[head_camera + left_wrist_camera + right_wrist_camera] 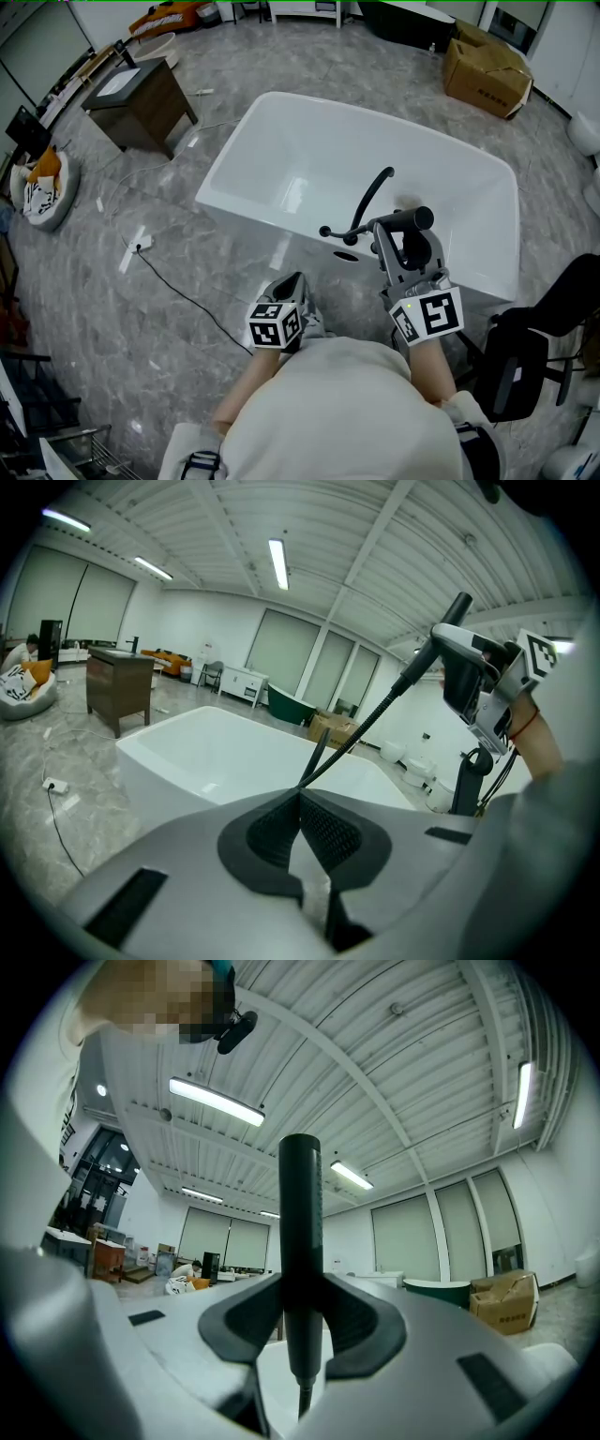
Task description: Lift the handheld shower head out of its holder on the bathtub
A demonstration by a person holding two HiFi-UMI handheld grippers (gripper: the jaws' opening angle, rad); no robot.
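Person's top (328, 412): soft cream fabric.
Shower head (301, 1204): matte black cylinder, upright, raised above the bathtub (281, 141) rim.
Right gripper (302, 1309): textured dark jaws clamped on the shower head.
Hose (375, 714): thin, dark, trailing down to the tub.
Bathtub: glossy white, rectangular.
Left gripper (300, 822): jaws together, empty.

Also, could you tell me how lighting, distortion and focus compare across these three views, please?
Head view: even light, sharp, a soft sheen on the bathtub, edges bowed. Left gripper view: fisheye, black corners, a ceiling strip light glaring, the left gripper's near jaws soft. Right gripper view: same fisheye; the shower head stands dark against bright ceiling lights.
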